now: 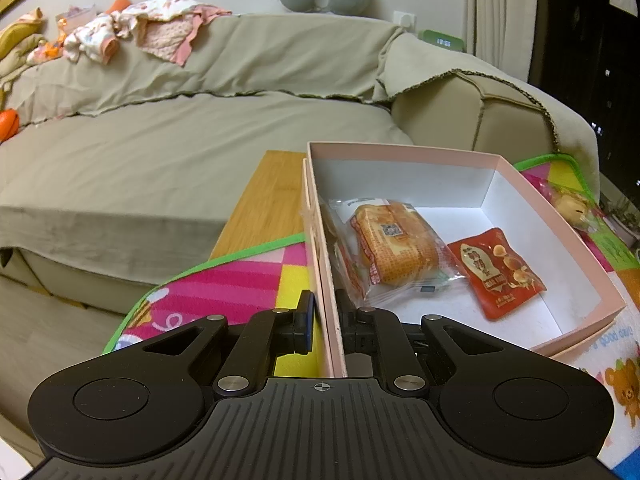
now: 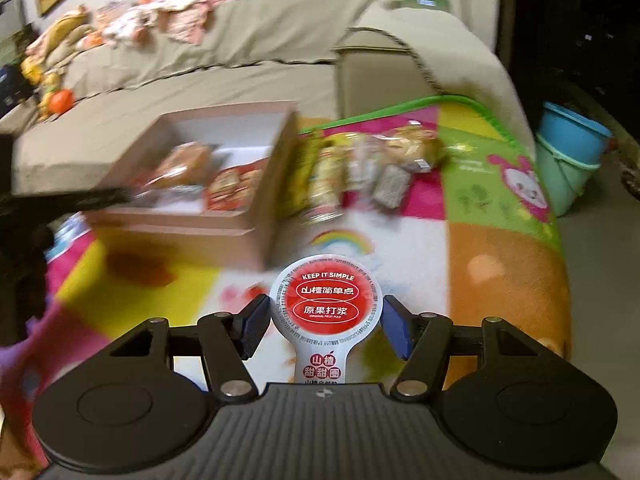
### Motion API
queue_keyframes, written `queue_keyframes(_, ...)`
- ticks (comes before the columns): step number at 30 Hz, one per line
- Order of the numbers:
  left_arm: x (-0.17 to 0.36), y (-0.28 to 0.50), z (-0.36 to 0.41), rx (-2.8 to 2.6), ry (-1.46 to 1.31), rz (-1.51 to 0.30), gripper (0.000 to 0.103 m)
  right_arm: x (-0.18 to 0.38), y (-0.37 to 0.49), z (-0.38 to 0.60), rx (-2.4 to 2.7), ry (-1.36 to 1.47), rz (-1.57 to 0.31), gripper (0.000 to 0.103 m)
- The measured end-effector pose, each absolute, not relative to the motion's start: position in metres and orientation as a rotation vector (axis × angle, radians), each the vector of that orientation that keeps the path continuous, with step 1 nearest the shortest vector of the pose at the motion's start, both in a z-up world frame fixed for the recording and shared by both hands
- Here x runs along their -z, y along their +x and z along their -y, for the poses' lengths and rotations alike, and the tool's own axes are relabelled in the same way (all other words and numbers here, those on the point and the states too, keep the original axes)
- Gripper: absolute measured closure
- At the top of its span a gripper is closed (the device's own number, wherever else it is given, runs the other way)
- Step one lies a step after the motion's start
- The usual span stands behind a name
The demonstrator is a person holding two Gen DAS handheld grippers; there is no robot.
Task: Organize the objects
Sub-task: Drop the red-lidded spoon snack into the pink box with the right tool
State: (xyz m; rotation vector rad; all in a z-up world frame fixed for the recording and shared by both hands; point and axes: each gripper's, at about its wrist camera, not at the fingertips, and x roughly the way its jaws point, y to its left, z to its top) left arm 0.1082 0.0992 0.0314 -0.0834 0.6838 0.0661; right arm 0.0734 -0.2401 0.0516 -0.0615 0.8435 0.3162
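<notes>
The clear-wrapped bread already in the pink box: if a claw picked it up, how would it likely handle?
The wrapped bread probably weighs little for its bulk; it looks like a soft loaf slice. Its clear film looks glossy and crinkled, so pads might slip or catch only wrapper. It would likely squash under a firm pinch. Lying flat against the pink box floor, it seems unlikely to roll.

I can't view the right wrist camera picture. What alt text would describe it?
The right gripper holds a round snack cup with a red label above a colourful play mat. Beyond, blurred, a pink box holding packets sits beside more loose snack packets, with a beige sofa behind.
</notes>
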Motion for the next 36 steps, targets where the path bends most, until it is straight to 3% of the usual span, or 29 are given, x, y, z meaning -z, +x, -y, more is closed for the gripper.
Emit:
queue_keyframes(9, -0.032, 0.109, -0.098, -0.06, -0.086, -0.681, 0.09, -0.12, 0.055, 0.2, -0.453, -0.079, -0.696, 0.042)
queue_keyframes(19, -0.033, 0.109, -0.1, -0.049, -0.094, -0.679, 0.089, -0.204, 0.129, 0.156, -0.513, 0.043, -0.494, 0.042)
queue_keyframes(20, -0.033, 0.109, -0.1, -0.05, -0.094, -0.68, 0.089, -0.206, 0.14, 0.15, -0.506, 0.053, -0.481, 0.036)
queue_keyframes(22, -0.033, 0.109, -0.1, -0.049, -0.093, -0.68, 0.089, -0.201, 0.163, 0.136, -0.474, 0.042, -0.474, 0.023)
queue_keyframes(36, -0.033, 0.109, -0.098, -0.05, -0.093, -0.677, 0.089, -0.098, 0.167, 0.206, -0.282, 0.015, -0.673, 0.023)
